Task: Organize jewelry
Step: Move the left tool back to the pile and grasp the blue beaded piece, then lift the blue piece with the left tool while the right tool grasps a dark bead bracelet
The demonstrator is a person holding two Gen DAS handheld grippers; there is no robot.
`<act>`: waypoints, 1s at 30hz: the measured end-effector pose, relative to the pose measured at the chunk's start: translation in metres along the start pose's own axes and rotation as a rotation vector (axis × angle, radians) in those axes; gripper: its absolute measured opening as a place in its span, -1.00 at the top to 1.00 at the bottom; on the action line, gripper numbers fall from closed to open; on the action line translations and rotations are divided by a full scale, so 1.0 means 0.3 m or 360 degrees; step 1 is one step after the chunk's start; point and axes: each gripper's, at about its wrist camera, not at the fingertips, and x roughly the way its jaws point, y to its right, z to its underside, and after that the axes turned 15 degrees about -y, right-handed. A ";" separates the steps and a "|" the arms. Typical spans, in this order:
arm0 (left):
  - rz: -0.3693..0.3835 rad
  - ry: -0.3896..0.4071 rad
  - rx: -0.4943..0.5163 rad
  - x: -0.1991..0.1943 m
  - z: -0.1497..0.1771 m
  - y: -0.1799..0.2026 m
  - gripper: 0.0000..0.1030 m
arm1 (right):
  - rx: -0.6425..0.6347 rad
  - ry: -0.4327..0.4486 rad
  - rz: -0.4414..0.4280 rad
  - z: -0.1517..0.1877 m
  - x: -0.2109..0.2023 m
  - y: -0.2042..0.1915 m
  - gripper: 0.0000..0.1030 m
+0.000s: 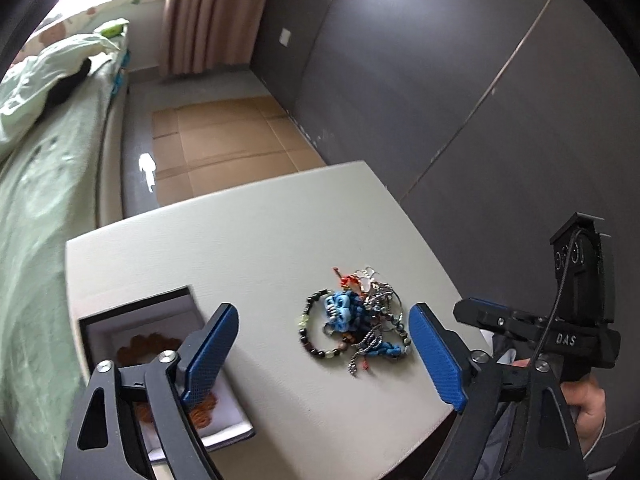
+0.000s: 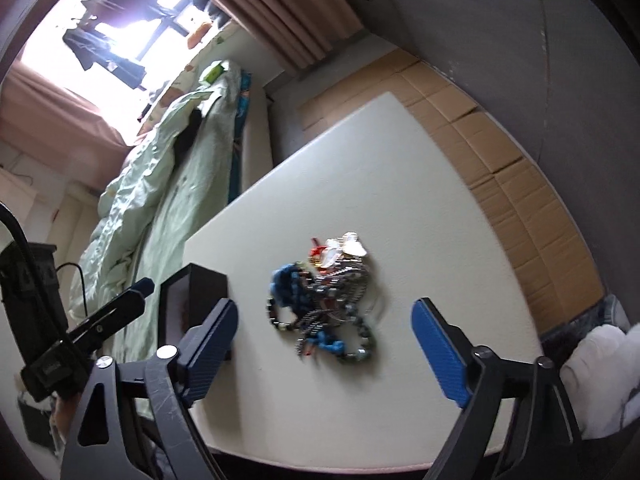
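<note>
Both tools, left tool and right tool, gape wide, gripping nothing. Tangled jewelry pile lies on tabletop. Open black box sits nearby.

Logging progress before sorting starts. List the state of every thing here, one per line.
left gripper: open, holding nothing.
right gripper: open, holding nothing.
jewelry pile: tangled heap on the table, untouched.
jewelry box: open, orange piece inside.
curtain: drawn aside.
</note>
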 end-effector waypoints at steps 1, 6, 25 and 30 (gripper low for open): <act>0.0002 -0.0031 0.0006 0.026 -0.015 0.011 -0.61 | 0.0011 -0.0009 -0.0001 -0.003 0.001 0.014 -0.81; 0.0009 -0.0155 0.0035 0.141 -0.054 0.055 -0.42 | 0.0056 -0.0019 0.0003 -0.008 0.002 0.054 -0.81; 0.0076 -0.0306 -0.0112 0.360 -0.048 0.002 0.50 | 0.0045 -0.0098 0.0034 -0.029 0.052 0.065 -0.74; 0.0108 -0.0203 -0.0092 0.279 -0.037 0.015 0.59 | -0.0002 -0.0133 0.0048 -0.026 0.074 0.044 -0.60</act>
